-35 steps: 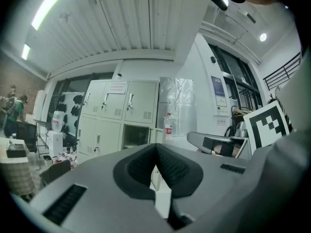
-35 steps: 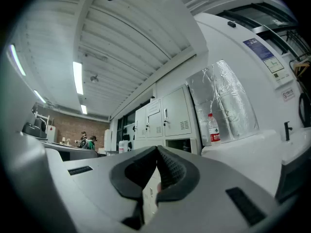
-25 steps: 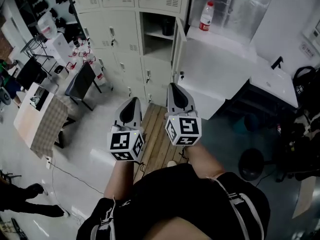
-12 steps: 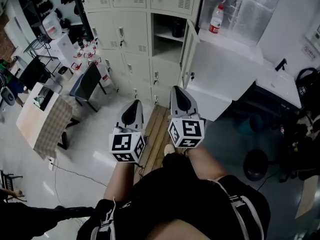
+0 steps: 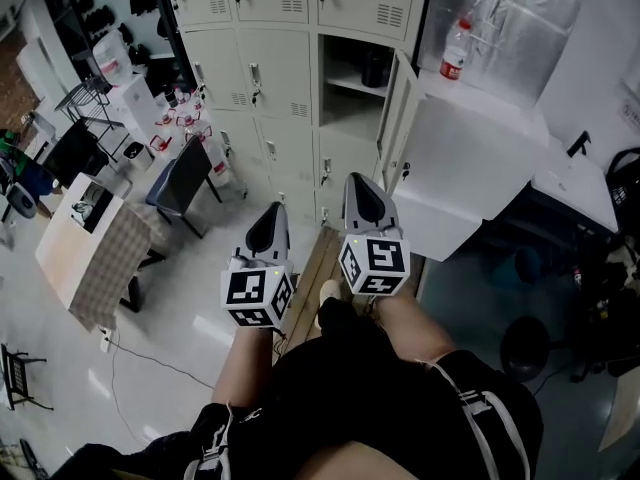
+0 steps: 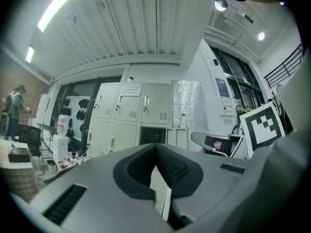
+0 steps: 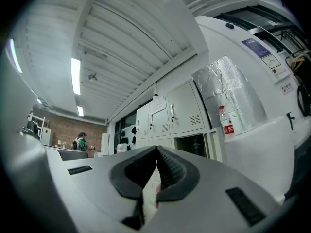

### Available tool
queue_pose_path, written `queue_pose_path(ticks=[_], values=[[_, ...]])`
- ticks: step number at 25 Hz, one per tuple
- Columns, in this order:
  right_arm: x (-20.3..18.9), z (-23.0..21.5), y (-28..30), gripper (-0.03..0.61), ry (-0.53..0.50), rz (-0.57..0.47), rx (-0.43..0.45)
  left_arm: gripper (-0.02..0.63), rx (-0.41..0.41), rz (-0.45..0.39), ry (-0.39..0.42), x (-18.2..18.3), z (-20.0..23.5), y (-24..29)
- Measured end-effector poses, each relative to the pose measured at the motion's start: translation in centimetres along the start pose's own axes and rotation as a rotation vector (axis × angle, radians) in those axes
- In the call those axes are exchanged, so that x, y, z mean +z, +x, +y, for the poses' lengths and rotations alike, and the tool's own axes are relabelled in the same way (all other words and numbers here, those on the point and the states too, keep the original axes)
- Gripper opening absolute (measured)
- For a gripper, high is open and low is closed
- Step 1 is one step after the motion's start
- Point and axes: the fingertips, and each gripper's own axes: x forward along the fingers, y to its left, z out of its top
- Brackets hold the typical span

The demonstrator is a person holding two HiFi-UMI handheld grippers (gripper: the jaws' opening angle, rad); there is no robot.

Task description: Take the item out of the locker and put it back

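The open locker compartment (image 5: 352, 80) is in the cream locker bank ahead, its door (image 5: 398, 118) swung to the right. A dark item (image 5: 374, 68) stands on its shelf, also seen in the right gripper view as the dark item (image 7: 196, 145). My left gripper (image 5: 270, 215) and right gripper (image 5: 360, 184) are held side by side at waist height, pointing at the lockers and well short of them. Both are shut with nothing between the jaws, as the left gripper (image 6: 156, 147) and the right gripper (image 7: 156, 150) show in their own views.
A water bottle (image 5: 455, 49) stands on a white cabinet (image 5: 470, 148) right of the lockers. A dark chair (image 5: 180, 178), a checked table (image 5: 95, 248) and shelving (image 5: 110, 88) are to the left. A wooden board (image 5: 310, 268) lies on the floor below the grippers. A person (image 6: 13, 110) stands far left.
The lockers have slid down and right in the head view as the person stepped nearer. Both grippers stayed shut and side by side.
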Motion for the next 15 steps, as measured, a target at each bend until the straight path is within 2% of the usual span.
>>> queue_pose_path(ticks=[4,8,15], values=[[-2.9,-1.5,4.5,0.015,-0.007,-0.017,-0.007,0.014,0.007,-0.021,-0.001,-2.4,2.8,4.4],[-5.5,-4.5,11.1,0.015,-0.021,-0.023,-0.033,0.014,-0.022,-0.027,0.009,-4.0,5.1,11.8],[-7.4,-10.4,22.1,0.015,-0.016,-0.03,-0.095,0.012,-0.102,-0.026,0.021,-4.2,7.8,25.7]])
